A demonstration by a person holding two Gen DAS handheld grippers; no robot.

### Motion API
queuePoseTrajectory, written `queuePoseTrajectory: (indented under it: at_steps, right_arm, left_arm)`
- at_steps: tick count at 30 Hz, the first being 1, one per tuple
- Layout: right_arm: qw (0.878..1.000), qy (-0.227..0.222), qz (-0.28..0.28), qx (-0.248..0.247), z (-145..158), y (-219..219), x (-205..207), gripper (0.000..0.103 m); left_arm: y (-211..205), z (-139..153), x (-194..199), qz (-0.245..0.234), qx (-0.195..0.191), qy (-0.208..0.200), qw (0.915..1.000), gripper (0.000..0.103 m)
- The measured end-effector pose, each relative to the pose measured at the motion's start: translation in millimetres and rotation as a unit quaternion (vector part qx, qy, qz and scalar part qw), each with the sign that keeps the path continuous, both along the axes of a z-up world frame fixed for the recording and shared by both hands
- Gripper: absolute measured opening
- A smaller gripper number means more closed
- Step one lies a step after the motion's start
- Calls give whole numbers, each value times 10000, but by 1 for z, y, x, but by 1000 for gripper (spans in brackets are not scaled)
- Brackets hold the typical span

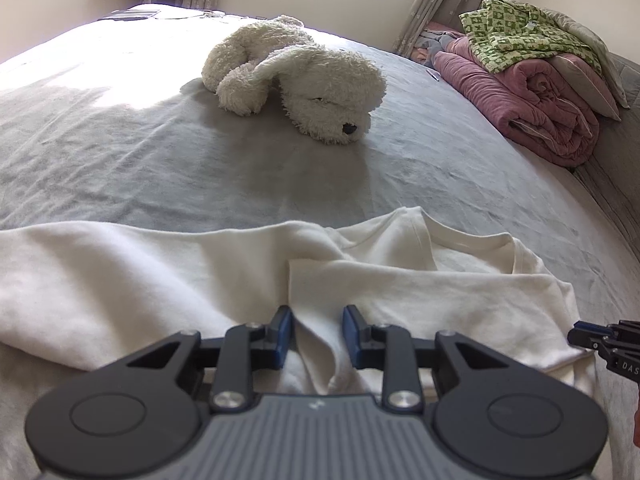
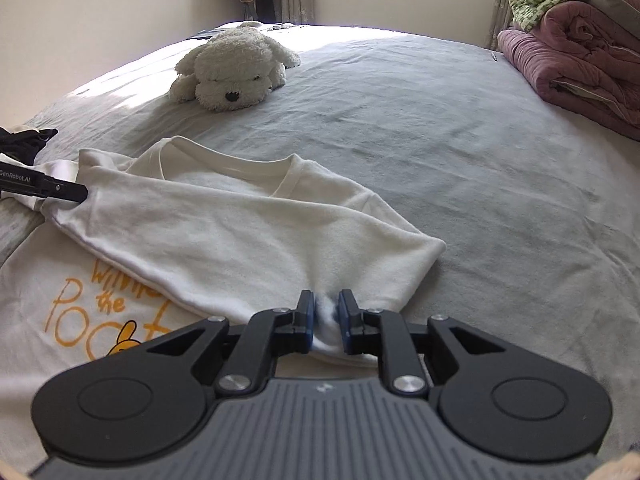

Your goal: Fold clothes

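A white T-shirt (image 1: pixel 420 280) lies on the grey bed, its top part folded down over the front, which bears an orange print (image 2: pixel 92 308). The neckline (image 2: pixel 224 164) faces the far side. My left gripper (image 1: pixel 319 332) hovers low over the shirt's left side with its blue pads apart; a loose ridge of cloth runs between them without being pressed. In the right wrist view its fingers (image 2: pixel 64 191) show at the fold's left end. My right gripper (image 2: pixel 325 320) is shut on a bunch of the folded white cloth near its right corner. The right gripper's fingertip (image 1: pixel 580 330) shows at the left wrist view's right edge.
A white plush dog (image 1: pixel 304 80) lies on the grey bedsheet (image 2: pixel 480 160) beyond the shirt. Folded pink and green quilts (image 1: pixel 532 92) are stacked at the bed's far right. A dark garment (image 2: pixel 24 140) sits at the left edge. Curtains and a window stand behind.
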State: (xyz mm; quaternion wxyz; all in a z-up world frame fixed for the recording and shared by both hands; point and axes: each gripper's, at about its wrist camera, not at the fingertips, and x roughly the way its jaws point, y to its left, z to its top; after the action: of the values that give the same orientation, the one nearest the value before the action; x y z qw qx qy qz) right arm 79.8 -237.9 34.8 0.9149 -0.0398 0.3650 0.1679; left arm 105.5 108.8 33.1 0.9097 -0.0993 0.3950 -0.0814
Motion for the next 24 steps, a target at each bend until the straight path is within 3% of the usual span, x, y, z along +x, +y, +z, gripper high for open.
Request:
queuePoseTrajectory:
  at_steps: [2,3,7,13,20,24]
  right_arm:
    - [9999,-24,-15,100,7,-4,-3,19]
    - [9999,-9,-24,109,9,-7,-4,19]
    - [9991,408,37,63,-5,-16,-5,19]
    - [9992,406,2,-48,3,-17,-13,17]
    - [9966,598,-108,554,5,-38,-9,18]
    - [9960,610,-189,620,5,-46,-8,23]
  left_arm:
    - [0,2,-1,47,79,-121,9999,5]
    - [0,3,-2,47,78,-163,9998,4]
    - [-4,5,-3,-3,217,-264,9994,4]
    - [-2,7,-3,14,227,-321,9992,4]
    - [4,20,-7,64,21,-435,9990,4]
    - [6,24,-5,-52,19,-405,9992,4]
